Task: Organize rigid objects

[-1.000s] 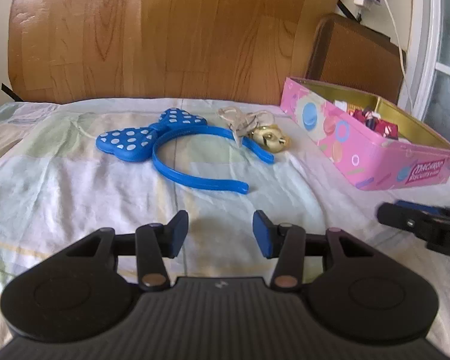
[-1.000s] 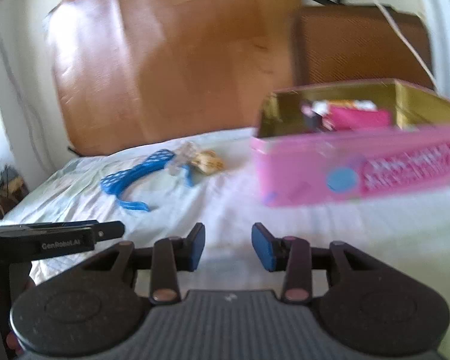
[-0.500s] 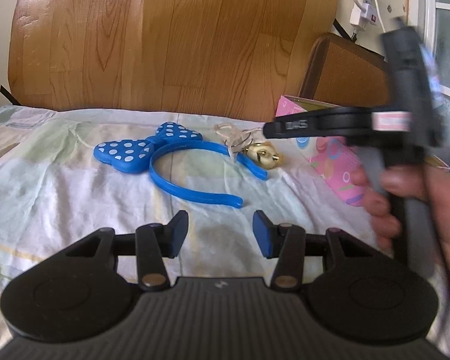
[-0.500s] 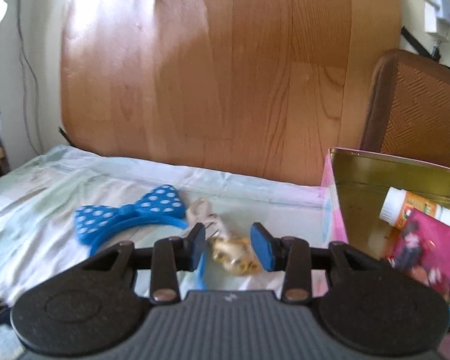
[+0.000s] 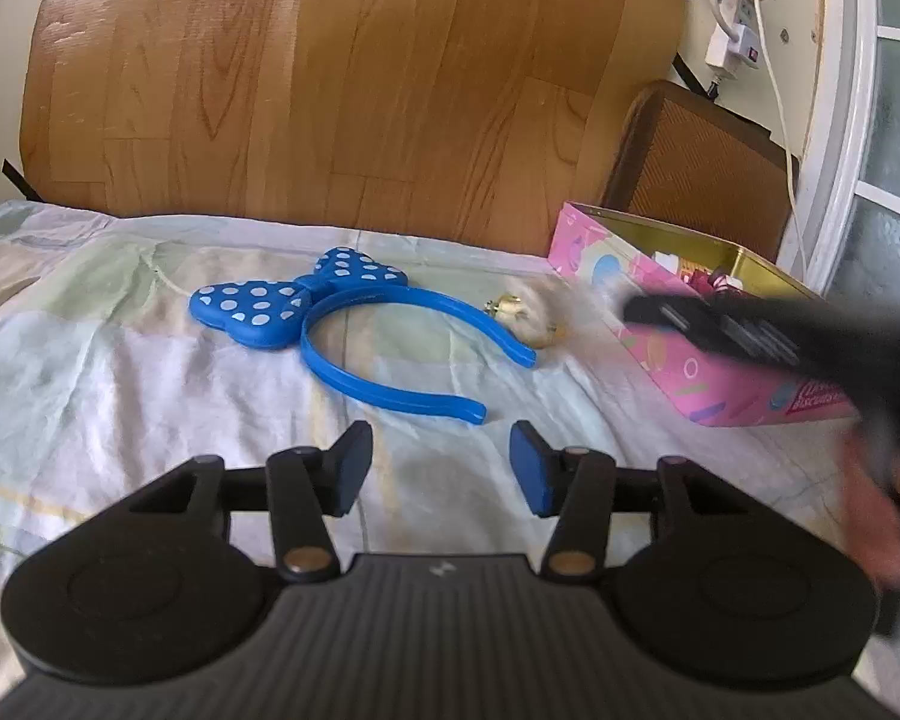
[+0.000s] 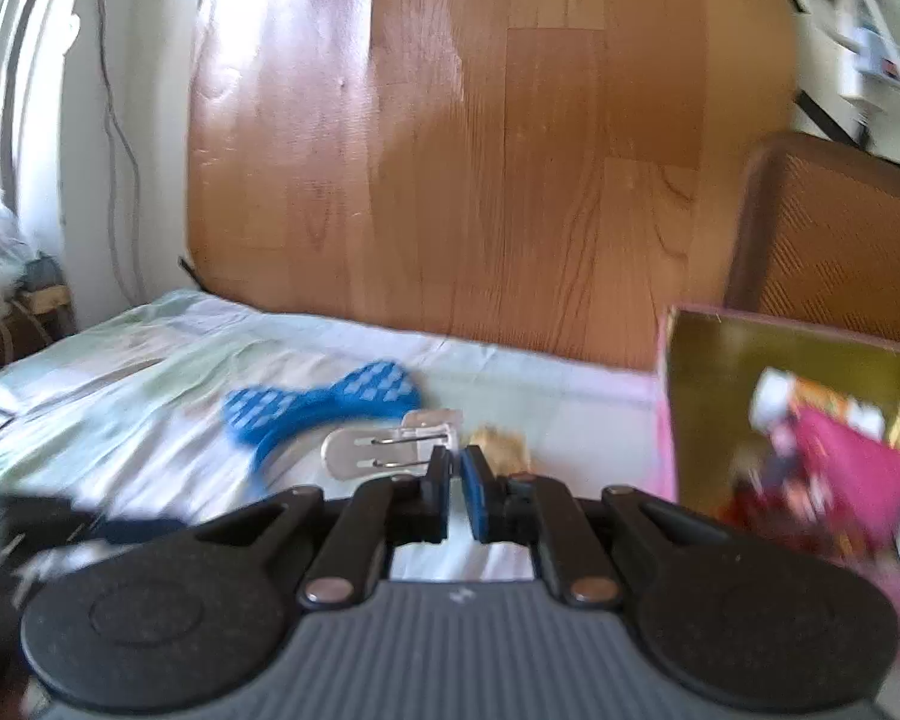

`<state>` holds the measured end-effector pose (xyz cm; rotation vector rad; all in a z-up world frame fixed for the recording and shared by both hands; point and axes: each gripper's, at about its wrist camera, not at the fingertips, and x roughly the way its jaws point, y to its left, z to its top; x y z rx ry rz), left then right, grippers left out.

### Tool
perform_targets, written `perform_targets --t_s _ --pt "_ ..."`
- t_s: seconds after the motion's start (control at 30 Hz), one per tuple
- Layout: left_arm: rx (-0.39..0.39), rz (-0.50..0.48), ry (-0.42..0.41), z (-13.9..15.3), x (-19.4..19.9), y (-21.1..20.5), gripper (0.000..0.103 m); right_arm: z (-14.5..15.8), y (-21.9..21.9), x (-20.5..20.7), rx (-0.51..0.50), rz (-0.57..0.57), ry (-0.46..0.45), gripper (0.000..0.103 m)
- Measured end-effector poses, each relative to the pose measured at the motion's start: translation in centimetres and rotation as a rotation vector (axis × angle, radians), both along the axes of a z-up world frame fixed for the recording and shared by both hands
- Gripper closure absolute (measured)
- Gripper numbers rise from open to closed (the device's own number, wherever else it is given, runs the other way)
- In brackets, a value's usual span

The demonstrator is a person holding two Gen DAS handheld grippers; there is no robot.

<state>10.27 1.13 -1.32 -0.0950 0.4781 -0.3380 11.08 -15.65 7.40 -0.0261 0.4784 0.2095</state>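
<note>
A blue headband [image 5: 390, 401] with a white-dotted bow lies on the pale bedsheet, seen blurred in the right wrist view as the headband [image 6: 324, 402]. Just right of it is a small gold charm [image 5: 528, 324] on a clear plastic tag [image 6: 384, 450]. My right gripper [image 6: 456, 480] is shut, and the tag's end sits pinched at its tips, with the gold charm [image 6: 498, 447] just behind. It shows blurred in the left wrist view as the right gripper [image 5: 636, 309]. My left gripper [image 5: 441, 468] hovers near the headband, its jaws opening with nothing between them.
An open pink tin [image 5: 690, 372] with a gold inside holds packets and a small bottle, right of the charm; the same tin [image 6: 720, 390] fills the right. A wooden headboard [image 5: 330, 90] stands behind, a brown woven chair back [image 5: 690, 168] beside it. A hand [image 5: 870, 516] holds the right gripper.
The right gripper swung from the tin across to the gold charm and shut on its clear tag. The charm has shifted right and is blurred. The left jaws stand slightly wider.
</note>
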Motion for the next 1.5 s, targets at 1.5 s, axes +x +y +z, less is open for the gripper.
perform_targets --t_s 1.5 --pt "-0.009 0.012 0.014 0.0 0.1 0.3 0.045 -3.8 -3.8 -9.3 0.087 -0.023 0.162 0.055"
